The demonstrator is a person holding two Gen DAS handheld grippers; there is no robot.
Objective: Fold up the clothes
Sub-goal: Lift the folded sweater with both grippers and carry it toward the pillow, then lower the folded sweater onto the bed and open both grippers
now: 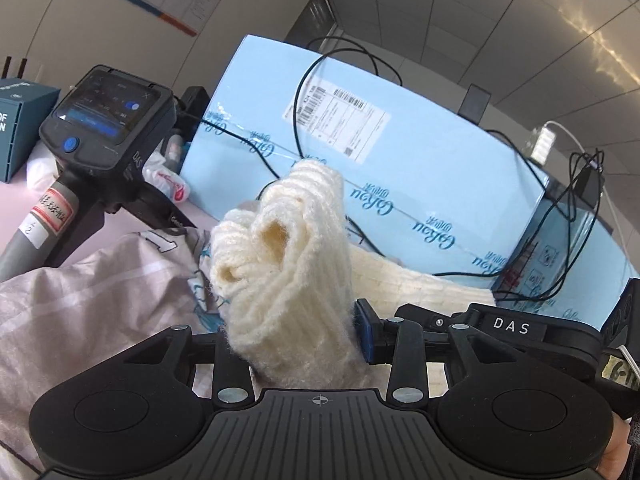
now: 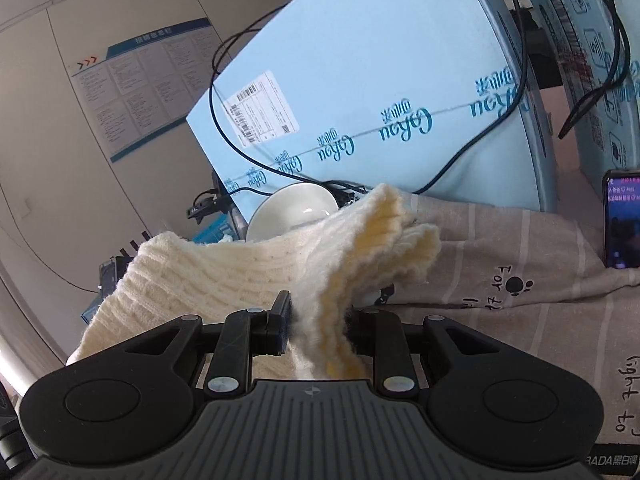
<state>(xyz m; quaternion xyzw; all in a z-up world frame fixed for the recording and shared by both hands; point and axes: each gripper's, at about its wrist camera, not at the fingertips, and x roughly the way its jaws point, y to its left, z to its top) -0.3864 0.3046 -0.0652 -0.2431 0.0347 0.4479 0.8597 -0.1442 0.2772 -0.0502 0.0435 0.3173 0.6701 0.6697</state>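
Note:
A cream ribbed knit garment (image 1: 280, 256) is bunched up between the jaws of my left gripper (image 1: 296, 340), which is shut on it and holds it lifted. The same cream knit (image 2: 240, 272) also runs through my right gripper (image 2: 320, 332), which is shut on a fold of it. Both grippers hold the knit above a striped beige cloth with printed letters (image 2: 520, 280), which shows pinkish in the left wrist view (image 1: 80, 300).
A large light blue carton (image 1: 400, 160) with black cables over it stands close behind. A spare gripper with a lit screen (image 1: 104, 120) lies at the left. A white bowl (image 2: 296, 208) sits behind the knit, and a phone (image 2: 622, 220) leans at the right.

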